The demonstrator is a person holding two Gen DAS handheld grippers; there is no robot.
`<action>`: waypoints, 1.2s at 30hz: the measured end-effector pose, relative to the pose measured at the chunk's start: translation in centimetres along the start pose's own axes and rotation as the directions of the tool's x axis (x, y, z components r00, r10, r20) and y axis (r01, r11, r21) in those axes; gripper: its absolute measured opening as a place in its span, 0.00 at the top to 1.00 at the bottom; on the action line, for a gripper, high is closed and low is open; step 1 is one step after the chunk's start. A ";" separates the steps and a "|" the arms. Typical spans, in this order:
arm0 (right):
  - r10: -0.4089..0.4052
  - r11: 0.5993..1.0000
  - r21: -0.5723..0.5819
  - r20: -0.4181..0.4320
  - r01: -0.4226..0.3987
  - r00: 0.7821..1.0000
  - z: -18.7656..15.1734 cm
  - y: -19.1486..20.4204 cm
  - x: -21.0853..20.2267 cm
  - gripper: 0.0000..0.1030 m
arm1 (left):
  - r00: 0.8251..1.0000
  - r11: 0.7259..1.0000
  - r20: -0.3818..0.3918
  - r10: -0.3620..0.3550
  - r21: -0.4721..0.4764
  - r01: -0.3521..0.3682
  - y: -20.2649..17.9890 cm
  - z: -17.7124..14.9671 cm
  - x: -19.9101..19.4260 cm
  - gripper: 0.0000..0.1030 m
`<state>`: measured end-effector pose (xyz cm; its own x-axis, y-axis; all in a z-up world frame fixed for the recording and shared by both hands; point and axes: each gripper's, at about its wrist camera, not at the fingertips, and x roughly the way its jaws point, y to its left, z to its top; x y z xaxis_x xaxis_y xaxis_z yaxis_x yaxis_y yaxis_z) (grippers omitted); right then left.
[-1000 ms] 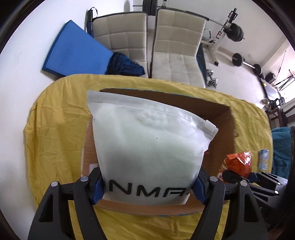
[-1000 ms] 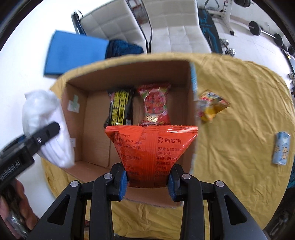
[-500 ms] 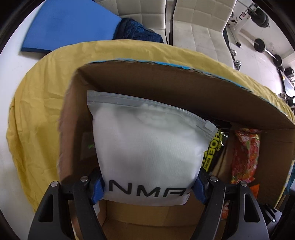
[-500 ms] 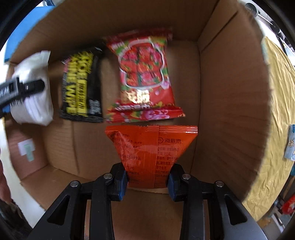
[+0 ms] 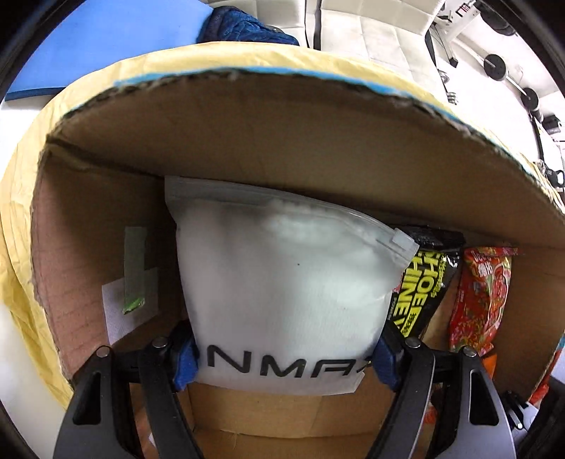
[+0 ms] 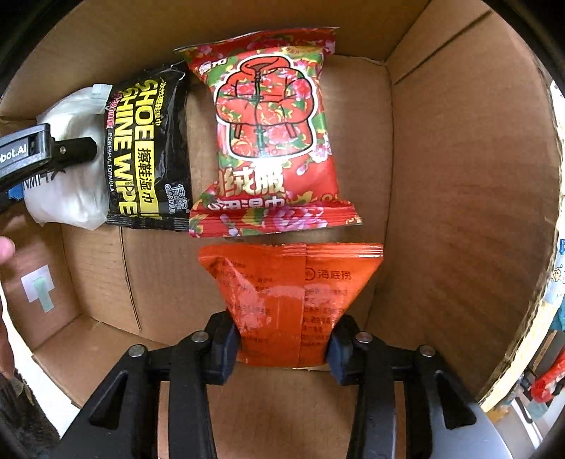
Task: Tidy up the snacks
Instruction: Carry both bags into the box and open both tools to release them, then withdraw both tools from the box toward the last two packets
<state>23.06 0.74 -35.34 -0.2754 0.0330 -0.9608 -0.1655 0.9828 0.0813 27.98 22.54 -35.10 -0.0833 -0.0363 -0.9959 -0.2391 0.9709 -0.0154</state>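
Both grippers have dropped deeper into the cardboard box [image 6: 459, 176]. We see the left gripper [image 5: 286, 363] clamped on the white zip pouch [image 5: 282, 282] beside the black wipes pack [image 6: 148, 151]; the right gripper [image 6: 282, 339] pinches the orange packet [image 6: 289, 293] below the red floral packet [image 6: 272, 141].

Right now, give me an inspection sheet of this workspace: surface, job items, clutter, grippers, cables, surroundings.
Surface: yellow cloth under the open brown cardboard box.
Job items: black shoe-wipe packet and red floral packet lie side by side on the box floor.
Clutter: taped paper label on the box wall.
Grippers: left gripper shut on white zip pouch; right gripper shut on orange foil packet.
Cables: nothing seen.
Surroundings: blue mat, white padded chairs, barbell weights.
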 end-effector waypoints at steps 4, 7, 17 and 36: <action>0.007 1.000 -0.008 0.017 -0.007 1.000 -0.2 0.7 -0.9 0.42 | 1.000 1.000 -0.021 0.004 0.018 -0.004 -0.2 -0.3 -0.2 0.25; 0.015 1.000 -0.009 0.033 -0.015 0.999 -0.7 1.5 -1.8 0.33 | 1.000 0.999 -0.020 0.020 0.028 -0.020 -0.5 -0.5 -0.4 0.25; -0.011 1.000 -0.002 0.102 0.011 0.995 -1.0 2.0 -5.5 0.03 | 0.999 0.999 0.004 0.041 0.033 -0.042 -1.7 -0.6 -1.3 0.10; -0.002 1.000 -0.024 0.271 0.009 0.963 -7.2 1.7 -12.1 0.03 | 0.957 0.999 0.289 0.027 0.033 -0.038 -1.3 -10.1 -12.9 0.07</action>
<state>19.31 0.66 -21.64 -0.0086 0.0788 -0.9969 -0.1903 0.9785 0.0790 19.64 19.34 -21.30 0.1938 0.0600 -0.9792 -0.2035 0.9789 0.0197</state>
